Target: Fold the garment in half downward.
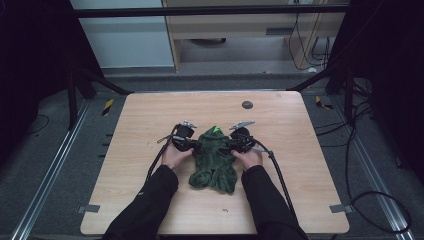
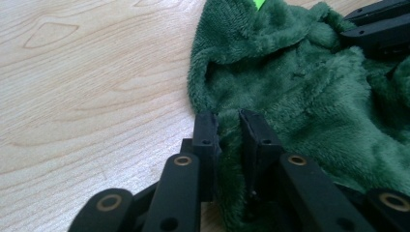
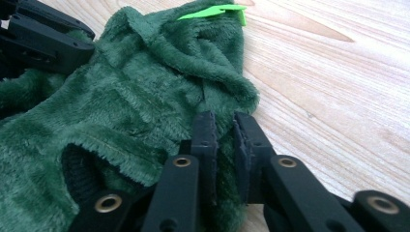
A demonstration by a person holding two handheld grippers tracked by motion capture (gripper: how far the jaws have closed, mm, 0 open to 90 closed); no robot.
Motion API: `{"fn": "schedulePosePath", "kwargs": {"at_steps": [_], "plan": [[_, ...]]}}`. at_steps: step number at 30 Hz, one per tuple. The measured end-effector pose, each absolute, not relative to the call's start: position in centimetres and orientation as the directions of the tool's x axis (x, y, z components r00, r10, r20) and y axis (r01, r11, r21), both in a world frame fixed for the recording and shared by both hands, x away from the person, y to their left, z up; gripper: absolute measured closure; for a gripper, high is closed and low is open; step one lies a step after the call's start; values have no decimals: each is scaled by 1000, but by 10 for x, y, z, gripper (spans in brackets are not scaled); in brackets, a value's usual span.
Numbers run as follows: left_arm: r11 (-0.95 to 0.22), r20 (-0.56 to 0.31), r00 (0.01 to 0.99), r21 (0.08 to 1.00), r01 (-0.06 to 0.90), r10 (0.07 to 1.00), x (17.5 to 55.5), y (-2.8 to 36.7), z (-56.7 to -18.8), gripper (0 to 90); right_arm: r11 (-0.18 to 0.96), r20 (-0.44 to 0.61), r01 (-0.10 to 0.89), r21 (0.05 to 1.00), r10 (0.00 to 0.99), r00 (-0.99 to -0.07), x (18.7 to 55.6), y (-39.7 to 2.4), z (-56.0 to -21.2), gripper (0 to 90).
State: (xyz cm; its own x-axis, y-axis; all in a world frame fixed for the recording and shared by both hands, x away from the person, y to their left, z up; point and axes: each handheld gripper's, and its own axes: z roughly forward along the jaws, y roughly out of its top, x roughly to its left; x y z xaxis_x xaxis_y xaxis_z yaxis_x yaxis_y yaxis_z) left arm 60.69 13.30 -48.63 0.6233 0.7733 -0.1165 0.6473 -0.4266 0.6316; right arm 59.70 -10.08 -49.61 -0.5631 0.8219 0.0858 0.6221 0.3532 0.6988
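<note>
Nearest to me in the high view, two dark-sleeved forearms come up from six o'clock, each hand wrapped around a black two-jaw tong. The left gripper (image 1: pixel 192 145) sits at nine o'clock of a crumpled dark green fleece garment (image 1: pixel 214 160), the right gripper (image 1: pixel 234 145) at three o'clock of it, and both touch the cloth. In the left gripper view I see the left gripper (image 2: pixel 231 126) with its jaws drawn close on a fold at the edge of the fleece garment (image 2: pixel 309 92), pile bulging between the pads. In the right gripper view the right gripper (image 3: pixel 223 128) is likewise pinched on the garment's (image 3: pixel 135 96) edge, a strip of fleece caught between its jaws. A small bright green tag (image 1: pixel 216 129) lies at the garment's twelve o'clock end.

The garment rests near the middle of a light wood-grain square table (image 1: pixel 150 200). A small dark round disc (image 1: pixel 247 105) lies on the tabletop toward twelve o'clock, well apart from the cloth. Black cables trail from each tong off the near edge.

Beyond the table is grey carpeted floor (image 1: pixel 50 150) with metal rails at either side, yellow-black striped tape marks near the far corners, black frame struts, and pale wooden furniture (image 1: pixel 240 25) at twelve o'clock.
</note>
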Motion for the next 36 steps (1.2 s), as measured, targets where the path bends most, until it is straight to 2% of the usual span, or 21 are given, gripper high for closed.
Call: {"fn": "schedulePosePath", "kwargs": {"at_steps": [14, 36], "plan": [[-416, -101, 622, 659, 626, 776, 605, 132, -478, 833, 320, 117, 624, 713, 823, -556, 597, -104, -487, 857], [-428, -2, 655, 756, 496, 755, 600, 135, -415, 834, 254, 104, 507, 824, 810, -577, 595, -115, -432, 864]]}}
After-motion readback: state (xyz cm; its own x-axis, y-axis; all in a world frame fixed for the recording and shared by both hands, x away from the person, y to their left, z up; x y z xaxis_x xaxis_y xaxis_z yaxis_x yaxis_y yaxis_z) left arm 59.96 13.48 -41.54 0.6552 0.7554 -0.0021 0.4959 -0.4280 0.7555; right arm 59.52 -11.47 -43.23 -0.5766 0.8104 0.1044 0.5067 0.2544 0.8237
